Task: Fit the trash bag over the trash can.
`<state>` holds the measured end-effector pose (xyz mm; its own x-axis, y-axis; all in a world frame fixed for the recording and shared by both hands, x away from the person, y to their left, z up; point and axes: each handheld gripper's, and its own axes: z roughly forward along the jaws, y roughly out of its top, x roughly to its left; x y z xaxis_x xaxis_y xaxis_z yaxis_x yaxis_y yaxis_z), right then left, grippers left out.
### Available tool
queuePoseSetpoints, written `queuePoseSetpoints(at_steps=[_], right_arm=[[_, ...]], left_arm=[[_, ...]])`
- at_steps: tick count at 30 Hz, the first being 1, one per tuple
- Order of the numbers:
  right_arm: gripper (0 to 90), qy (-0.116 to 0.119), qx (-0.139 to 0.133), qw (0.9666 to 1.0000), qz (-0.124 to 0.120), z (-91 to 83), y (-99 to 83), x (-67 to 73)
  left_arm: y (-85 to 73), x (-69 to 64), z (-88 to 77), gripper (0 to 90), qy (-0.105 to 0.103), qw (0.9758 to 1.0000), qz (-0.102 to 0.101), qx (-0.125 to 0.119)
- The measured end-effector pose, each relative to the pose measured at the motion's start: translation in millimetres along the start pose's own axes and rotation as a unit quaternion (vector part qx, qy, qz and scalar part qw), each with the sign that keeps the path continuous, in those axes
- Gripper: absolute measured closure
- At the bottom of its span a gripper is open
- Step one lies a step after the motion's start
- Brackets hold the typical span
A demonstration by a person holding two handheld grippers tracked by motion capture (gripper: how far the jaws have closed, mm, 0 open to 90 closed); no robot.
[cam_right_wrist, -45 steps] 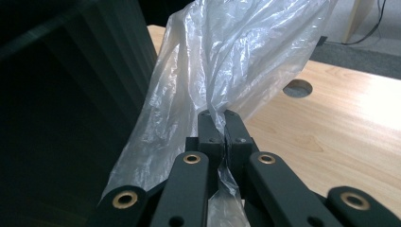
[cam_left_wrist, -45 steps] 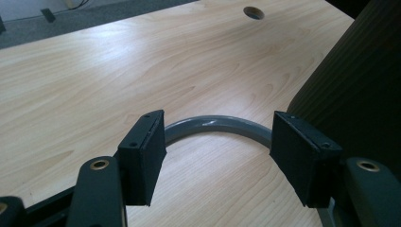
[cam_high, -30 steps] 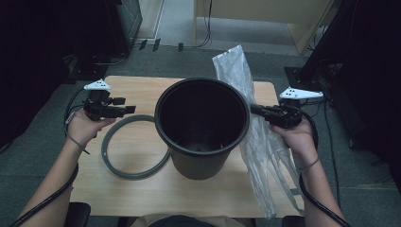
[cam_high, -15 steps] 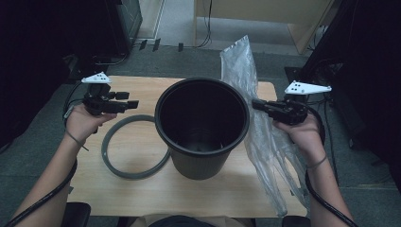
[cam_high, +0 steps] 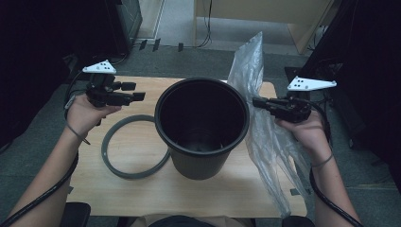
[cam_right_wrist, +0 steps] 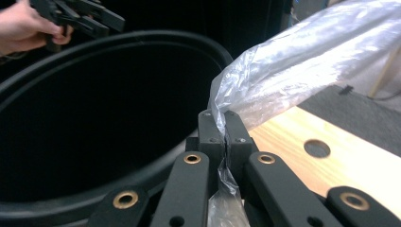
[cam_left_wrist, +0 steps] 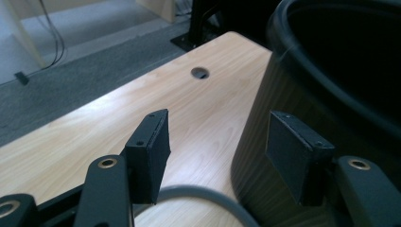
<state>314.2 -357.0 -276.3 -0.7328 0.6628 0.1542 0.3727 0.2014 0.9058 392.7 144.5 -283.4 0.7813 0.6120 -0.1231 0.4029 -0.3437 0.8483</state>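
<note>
Starting at the left of the high view, the left gripper (cam_high: 135,93) hovered above the bench (cam_high: 142,194) with its jaws apart and nothing between them; they had just closed a little. In the left gripper view its pads (cam_left_wrist: 150,142) framed bare wood and the bucket's wall. Below that hand a grey ring (cam_high: 124,171) lay flat on the bench, its right side touching or tucked behind the base of the black bucket (cam_high: 202,137).

The bucket stood upright at the middle of the bench, open-mouthed and, as far as its dark inside showed, unlined.

Right of it, the right gripper (cam_high: 257,101) was clamped on the clear plastic bag (cam_high: 265,137), pinching a fold near the bucket's rim; the right gripper view showed the film (cam_right_wrist: 283,71) squeezed between the closed jaws. The bag hung crumpled beside the bucket, its tail trailing over the bench's near edge.

By my reading the bag was picked up but not opened; spreading its mouth, lining the bucket and seating the ring remained.
</note>
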Motion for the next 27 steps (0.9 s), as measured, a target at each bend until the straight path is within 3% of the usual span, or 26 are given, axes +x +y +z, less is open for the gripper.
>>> queuePoseSetpoints(at_steps=[8,12,27], right_arm=[[89.8,0.023,-0.012,0.9990,-0.036,-7.0,22.9,18.7],[89.9,0.044,-0.025,0.9979,-0.040,-6.3,32.9,28.4],[89.9,0.117,-0.015,0.9914,-0.058,15.5,56.0,61.5]], left_arm=[[19.3,-12.9,-2.5,39.4,-0.012,0.9996,0.019,-0.015],[26.0,-18.2,-1.8,39.5,-0.017,0.9994,0.027,-0.017],[49.0,-36.8,-1.9,39.5,-0.031,0.9978,0.053,-0.027]])
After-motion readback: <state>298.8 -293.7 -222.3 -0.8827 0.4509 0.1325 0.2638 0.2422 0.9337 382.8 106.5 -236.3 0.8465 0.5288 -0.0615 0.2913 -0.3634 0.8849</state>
